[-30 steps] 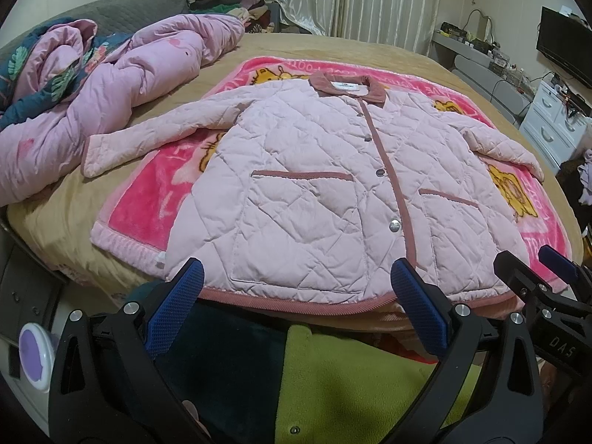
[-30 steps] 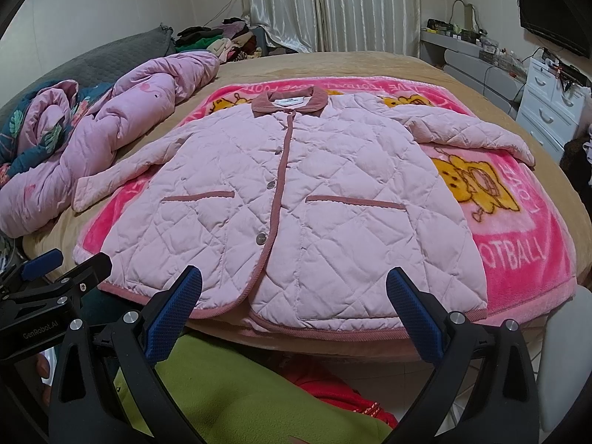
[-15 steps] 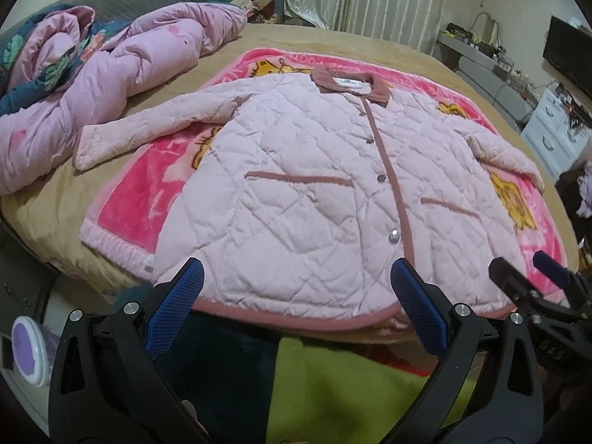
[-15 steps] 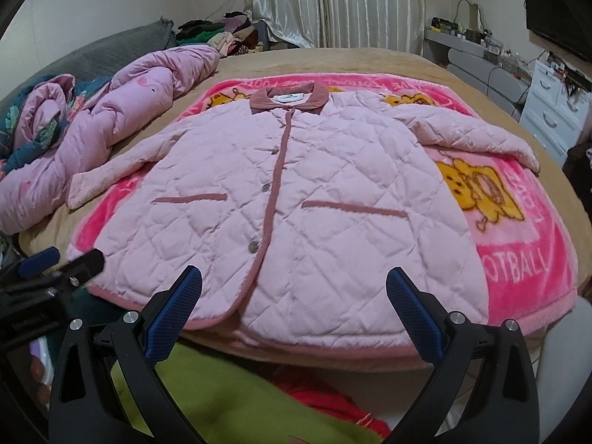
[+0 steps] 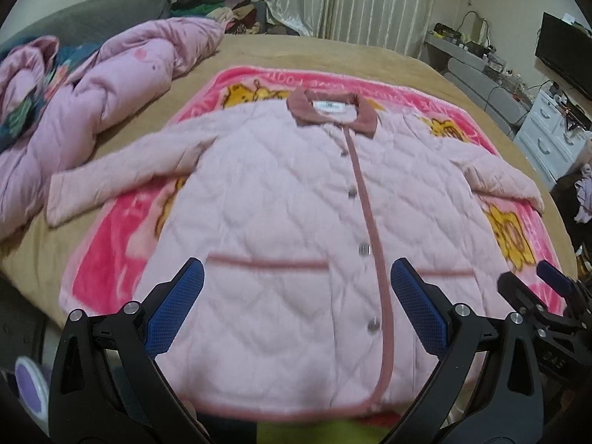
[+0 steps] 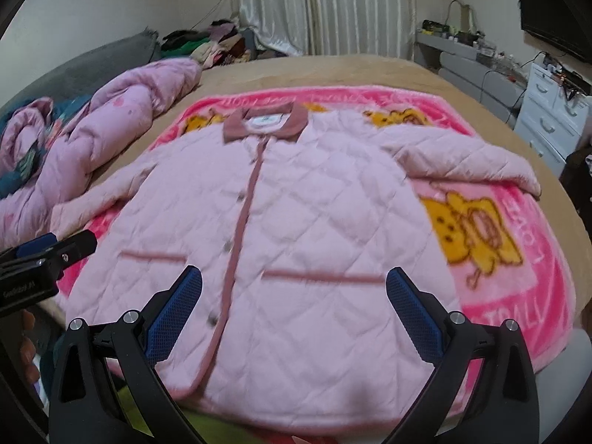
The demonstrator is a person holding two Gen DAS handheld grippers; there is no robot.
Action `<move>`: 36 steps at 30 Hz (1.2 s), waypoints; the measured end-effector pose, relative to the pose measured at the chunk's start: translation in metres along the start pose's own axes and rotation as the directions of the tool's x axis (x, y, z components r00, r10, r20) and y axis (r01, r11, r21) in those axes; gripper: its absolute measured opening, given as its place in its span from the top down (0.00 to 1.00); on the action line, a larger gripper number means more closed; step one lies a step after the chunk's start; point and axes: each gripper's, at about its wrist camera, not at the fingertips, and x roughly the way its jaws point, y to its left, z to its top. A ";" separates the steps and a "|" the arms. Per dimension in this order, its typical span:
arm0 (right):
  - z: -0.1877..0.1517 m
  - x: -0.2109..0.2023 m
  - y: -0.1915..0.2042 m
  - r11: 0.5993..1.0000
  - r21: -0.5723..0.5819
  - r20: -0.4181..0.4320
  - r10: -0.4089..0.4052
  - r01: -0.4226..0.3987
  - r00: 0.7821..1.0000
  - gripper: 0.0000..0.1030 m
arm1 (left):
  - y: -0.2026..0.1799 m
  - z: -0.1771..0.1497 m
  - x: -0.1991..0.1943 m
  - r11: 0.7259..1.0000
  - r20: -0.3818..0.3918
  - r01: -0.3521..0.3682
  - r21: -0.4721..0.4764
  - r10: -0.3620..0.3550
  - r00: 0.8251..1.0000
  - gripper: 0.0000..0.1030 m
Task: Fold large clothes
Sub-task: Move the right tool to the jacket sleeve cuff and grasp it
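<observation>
Pink quilted jacket [image 5: 296, 229] lies flat, buttoned, front up, sleeves spread, on a pink cartoon blanket [image 6: 518, 259] covering the bed. Left gripper [image 5: 296, 307] and right gripper [image 6: 294, 309] both wide open, empty, above its hem.

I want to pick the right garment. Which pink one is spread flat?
The quilted jacket with the dark pink collar, on the blanket. The other pink coat lies crumpled.

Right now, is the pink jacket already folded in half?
No, the pink jacket lies flat and buttoned on the blanket, both sleeves spread outward.
</observation>
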 end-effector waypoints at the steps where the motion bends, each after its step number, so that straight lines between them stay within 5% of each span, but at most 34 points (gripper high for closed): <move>1: 0.006 0.005 -0.005 1.000 0.013 -0.003 0.002 -0.002 1.000 0.04 | -0.002 0.010 0.007 1.000 -0.001 -0.003 0.003 0.003 1.000 0.08; 23: 0.120 0.124 -0.102 0.978 0.196 -0.031 -0.068 0.073 0.997 0.04 | -0.058 0.110 0.128 0.998 -0.095 -0.027 0.065 0.033 0.995 0.08; 29: 0.139 0.154 -0.151 0.943 0.307 -0.046 -0.118 0.126 0.992 0.04 | -0.070 0.121 0.161 0.997 -0.120 -0.030 0.065 0.037 0.992 0.08; 36: 0.142 0.191 -0.233 0.851 0.475 -0.114 -0.194 0.225 0.974 0.04 | -0.084 0.134 0.196 0.995 -0.134 -0.056 0.085 0.067 0.989 0.08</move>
